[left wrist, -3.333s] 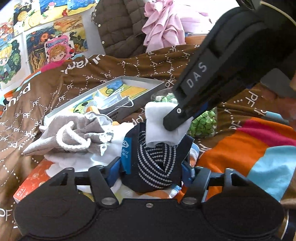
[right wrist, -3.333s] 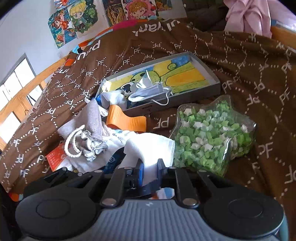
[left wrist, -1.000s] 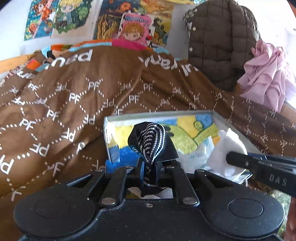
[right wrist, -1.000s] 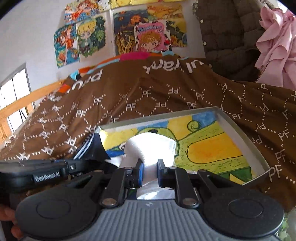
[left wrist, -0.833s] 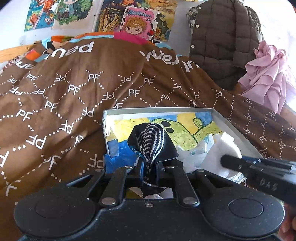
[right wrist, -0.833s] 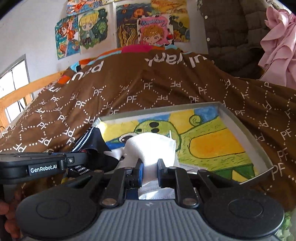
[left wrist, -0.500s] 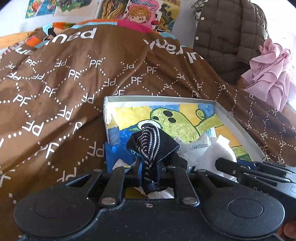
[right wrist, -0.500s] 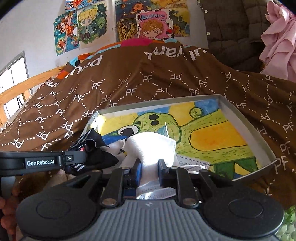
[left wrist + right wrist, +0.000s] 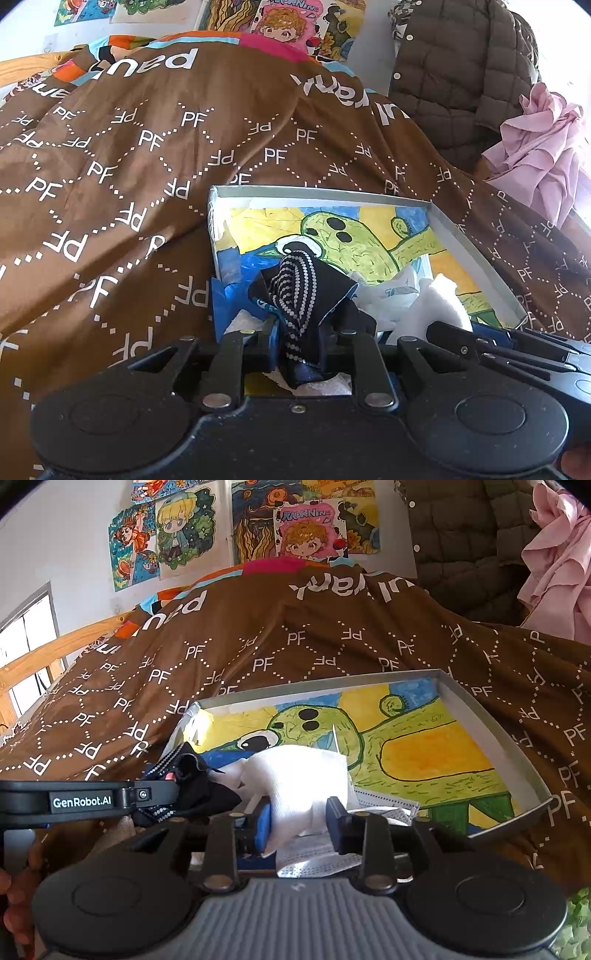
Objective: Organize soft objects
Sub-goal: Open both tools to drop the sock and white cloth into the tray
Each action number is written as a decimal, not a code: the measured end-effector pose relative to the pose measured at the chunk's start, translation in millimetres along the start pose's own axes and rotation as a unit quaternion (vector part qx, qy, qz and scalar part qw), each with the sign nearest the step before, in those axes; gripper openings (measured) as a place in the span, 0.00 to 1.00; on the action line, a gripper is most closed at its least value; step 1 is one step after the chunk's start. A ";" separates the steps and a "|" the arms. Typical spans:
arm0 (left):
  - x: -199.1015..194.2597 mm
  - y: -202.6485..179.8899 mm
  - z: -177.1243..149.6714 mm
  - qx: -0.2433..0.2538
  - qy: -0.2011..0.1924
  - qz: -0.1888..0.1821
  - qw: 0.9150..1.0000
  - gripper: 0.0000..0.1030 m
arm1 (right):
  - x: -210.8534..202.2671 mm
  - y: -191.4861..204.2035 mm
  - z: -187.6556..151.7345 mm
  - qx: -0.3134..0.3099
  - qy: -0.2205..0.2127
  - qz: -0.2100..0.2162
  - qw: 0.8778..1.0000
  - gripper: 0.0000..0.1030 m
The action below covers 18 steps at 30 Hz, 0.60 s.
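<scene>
A dark sock with dotted white stripes [image 9: 299, 284] sticks up between the fingers of my left gripper [image 9: 303, 328]. Its jaws are opening, and the pads still touch the sock. A white cloth [image 9: 303, 775] sits between the fingers of my right gripper [image 9: 299, 823]. Those jaws are also opening and stand visibly apart, so the cloth is loose. Both grippers hang side by side over the near left end of a shallow grey box [image 9: 321, 192] lined with a green-and-yellow drawing. In the right wrist view the left gripper [image 9: 170, 794] comes in from the left with the sock [image 9: 188, 775] at its tip.
Face masks [image 9: 384, 805] and white bits lie in the box's near end. The box rests on a brown blanket [image 9: 147, 166]. Behind it are a brown quilted jacket [image 9: 461, 74] and a pink garment [image 9: 546, 147]. Green paper stars [image 9: 576, 923] show at the bottom right. A hand [image 9: 14, 904] holds the left gripper.
Both grippers carried their cloths from the pile over to the box and tipped down toward it. Over the last second both pairs of jaws widened, the right one more.
</scene>
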State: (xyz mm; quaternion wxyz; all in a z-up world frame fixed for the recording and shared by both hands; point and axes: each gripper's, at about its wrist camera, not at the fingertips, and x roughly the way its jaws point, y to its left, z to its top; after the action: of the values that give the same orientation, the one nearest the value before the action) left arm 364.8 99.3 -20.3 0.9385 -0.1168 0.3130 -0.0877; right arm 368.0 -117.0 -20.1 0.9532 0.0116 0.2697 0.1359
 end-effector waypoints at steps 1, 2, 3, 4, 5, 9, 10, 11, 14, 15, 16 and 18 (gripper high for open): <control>-0.4 -0.2 0.1 0.001 -0.001 0.000 1.000 0.24 | -0.6 -0.3 0.3 0.000 -0.001 -0.001 1.000 0.42; -1.0 -0.5 0.2 0.001 -0.003 0.000 1.000 0.29 | -1.7 -0.7 0.6 0.000 -0.001 -0.004 1.000 0.45; -1.5 -0.8 0.2 0.002 -0.004 0.001 1.000 0.31 | -3.0 -1.2 1.1 0.001 0.000 -0.008 1.000 0.50; -2.4 -1.0 0.3 0.002 -0.007 0.002 1.000 0.35 | -4.7 -1.7 1.8 0.003 0.001 -0.011 1.000 0.52; -3.6 -1.0 0.5 0.001 -0.010 0.001 1.000 0.38 | -7.0 -3.0 2.8 0.006 0.002 -0.014 1.000 0.54; -10.1 0.2 1.6 -0.008 -0.023 -0.003 1.000 0.52 | -19.1 -6.6 7.9 0.013 -0.009 -0.025 1.000 0.65; -12.2 0.0 2.1 -0.010 -0.025 -0.005 1.000 0.56 | -22.4 -7.2 9.5 0.017 -0.012 -0.028 0.999 0.68; -14.3 -0.6 2.7 -0.011 -0.027 -0.006 1.000 0.58 | -27.0 -7.6 10.9 0.021 -0.015 -0.031 0.999 0.70; -26.0 -4.5 3.4 -0.009 -0.042 -0.006 0.999 0.72 | -42.3 -8.8 16.2 0.031 -0.030 -0.038 0.998 0.79; -29.7 -5.6 3.5 -0.006 -0.048 -0.004 0.999 0.74 | -48.2 -8.7 17.6 0.032 -0.036 -0.040 0.998 0.82; -35.0 -7.7 3.4 -0.002 -0.057 0.000 0.998 0.77 | -54.2 -8.9 18.7 0.032 -0.042 -0.042 0.998 0.84; -43.3 -10.1 4.2 0.002 -0.063 0.003 0.998 0.80 | -65.9 -9.1 19.6 0.031 -0.052 -0.046 0.997 0.88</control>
State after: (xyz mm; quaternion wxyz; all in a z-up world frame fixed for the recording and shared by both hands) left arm 332.3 100.6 10.3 0.9568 -0.1194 0.2536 -0.0778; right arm 326.6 -142.3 29.4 0.9704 0.0355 0.2243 0.0823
